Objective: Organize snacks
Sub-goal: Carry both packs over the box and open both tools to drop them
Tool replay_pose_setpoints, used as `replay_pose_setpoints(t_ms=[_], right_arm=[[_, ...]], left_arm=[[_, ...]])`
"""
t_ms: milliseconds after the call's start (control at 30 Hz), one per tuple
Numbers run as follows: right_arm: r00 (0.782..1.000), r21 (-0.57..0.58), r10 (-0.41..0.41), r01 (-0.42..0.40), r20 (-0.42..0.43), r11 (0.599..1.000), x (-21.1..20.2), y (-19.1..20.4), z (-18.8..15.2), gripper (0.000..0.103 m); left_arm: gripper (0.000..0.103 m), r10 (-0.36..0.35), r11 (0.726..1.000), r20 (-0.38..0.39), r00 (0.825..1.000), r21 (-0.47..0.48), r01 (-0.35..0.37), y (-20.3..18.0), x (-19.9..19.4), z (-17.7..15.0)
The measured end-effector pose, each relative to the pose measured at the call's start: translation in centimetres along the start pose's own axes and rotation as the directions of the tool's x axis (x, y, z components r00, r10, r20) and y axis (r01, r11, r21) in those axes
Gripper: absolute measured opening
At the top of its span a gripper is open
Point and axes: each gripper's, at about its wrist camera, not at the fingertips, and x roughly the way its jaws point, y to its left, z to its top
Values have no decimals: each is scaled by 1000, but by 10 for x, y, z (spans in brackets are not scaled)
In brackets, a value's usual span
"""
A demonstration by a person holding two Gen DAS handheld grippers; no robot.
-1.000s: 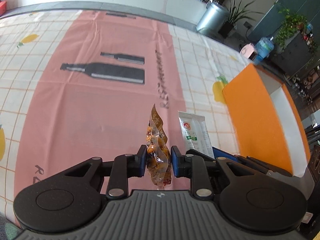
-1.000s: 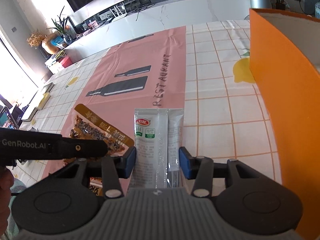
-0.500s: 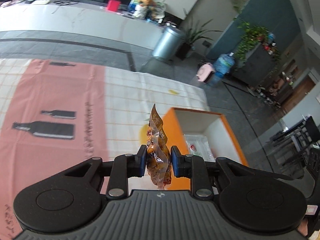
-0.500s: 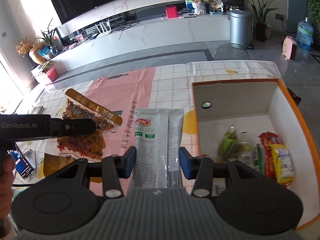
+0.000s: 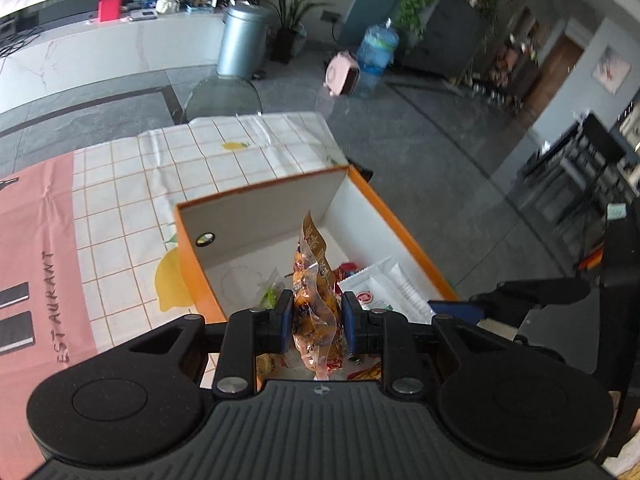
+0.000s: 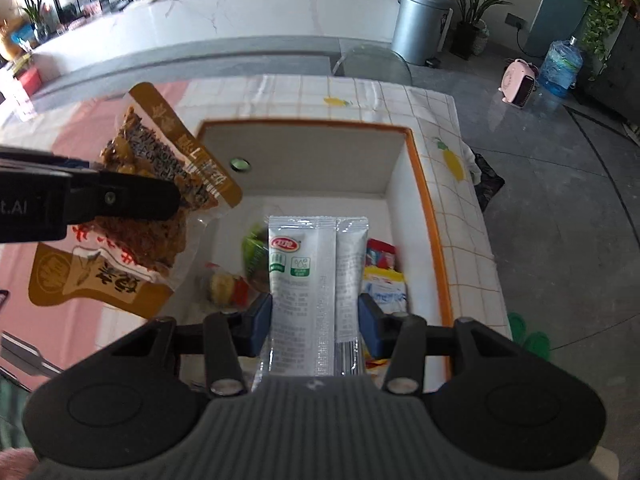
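Note:
My left gripper (image 5: 314, 322) is shut on a brown and gold snack pouch (image 5: 316, 300), held on edge above the orange box (image 5: 404, 240). The pouch shows flat in the right wrist view (image 6: 132, 216), over the box's left wall. My right gripper (image 6: 316, 320) is shut on a white wet-wipe packet (image 6: 316, 280), held above the box's white interior (image 6: 320, 168). The packet also shows in the left wrist view (image 5: 386, 290). Several snack packs lie on the box floor: a green one (image 6: 254, 254), a red and yellow one (image 6: 382, 264).
The box stands at the right end of a table with a checked cloth (image 5: 160, 184) and a pink runner (image 5: 36, 248). Beyond the table edge is grey floor with a metal bin (image 6: 420, 26) and a glass chair (image 5: 222, 98).
Both grippers have risen and moved right from the table surface to above the open box, each still holding its packet. The box interior has come fully into view.

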Motion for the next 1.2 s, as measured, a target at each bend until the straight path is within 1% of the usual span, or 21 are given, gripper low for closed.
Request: replay_pose_setpoints(t_ms=[133, 267, 467, 567, 700, 767, 833, 900, 967, 1000, 1100, 1167, 1200], right_arm=[[1000, -45, 3, -4, -16, 999, 16, -4, 3, 44], [999, -125, -14, 10, -35, 992, 32, -1, 8, 44], [998, -161, -8, -1, -57, 987, 53, 1, 11, 44], [998, -154, -3, -7, -66, 988, 61, -1, 12, 45], [997, -149, 1, -13, -83, 989, 64, -3, 12, 46], [996, -154, -2, -11, -86, 988, 62, -2, 11, 46], [996, -157, -5, -9, -86, 988, 60, -1, 10, 50], [997, -166, -15, 1, -82, 986, 57, 1, 10, 58], [997, -174, -25, 11, -79, 985, 53, 2, 10, 61], [996, -175, -31, 17, -80, 984, 50, 3, 11, 64], [996, -159, -51, 39, -75, 986, 36, 7, 13, 68], [997, -136, -42, 33, -62, 990, 22, 10, 13, 69], [998, -119, -35, 28, -53, 992, 14, 12, 12, 72]], left_arm=[[27, 11, 999, -73, 997, 47, -7, -6, 25, 3], [27, 32, 997, -136, 990, 67, -23, -6, 44, 7], [27, 47, 997, -182, 982, 75, -34, 0, 63, 5], [27, 61, 995, -201, 978, 89, -44, 1, 70, 4], [28, 50, 996, -223, 974, 79, -33, 3, 75, 2], [28, 55, 996, -215, 975, 83, -38, 3, 72, 0], [36, 52, 995, -202, 978, 92, -34, 2, 69, 0], [57, 46, 995, -177, 983, 94, -30, 3, 63, 1], [63, 40, 996, -147, 988, 89, -27, 4, 54, 1], [64, 39, 996, -137, 990, 86, -27, 5, 48, 2], [65, 26, 997, -94, 995, 71, -19, 8, 26, 4], [67, 21, 997, -48, 999, 71, -18, 9, 6, 3], [68, 23, 997, -19, 1000, 72, -21, 9, -5, 2]])
